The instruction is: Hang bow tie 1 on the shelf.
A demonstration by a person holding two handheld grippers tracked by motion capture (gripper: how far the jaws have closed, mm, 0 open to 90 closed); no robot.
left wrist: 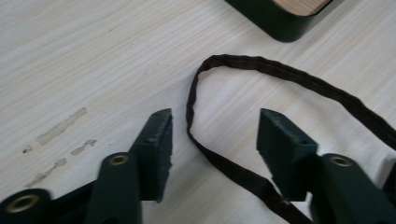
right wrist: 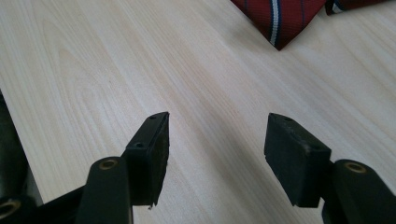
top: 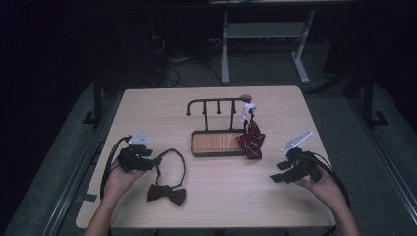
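Observation:
A dark bow tie (top: 166,194) lies on the table near the front left, and its thin neck strap (top: 179,157) loops away toward the stand. My left gripper (top: 156,160) sits at the strap's left end. In the left gripper view its jaws (left wrist: 215,123) stand apart with the strap (left wrist: 243,61) running between them, and neither pad touches it. A red striped tie (top: 252,140) hangs from the right end of a dark rack (top: 216,103). My right gripper (top: 278,174) hovers at the front right, open with nothing in it (right wrist: 217,126), and the tie's tip (right wrist: 280,18) lies beyond it.
The rack rises from a wood-floored tray base (top: 216,142), whose dark corner (left wrist: 280,23) lies just past the strap. A white piece (top: 248,110) sits on the rack above the red tie. The light wooden table (top: 211,206) ends close behind both hands.

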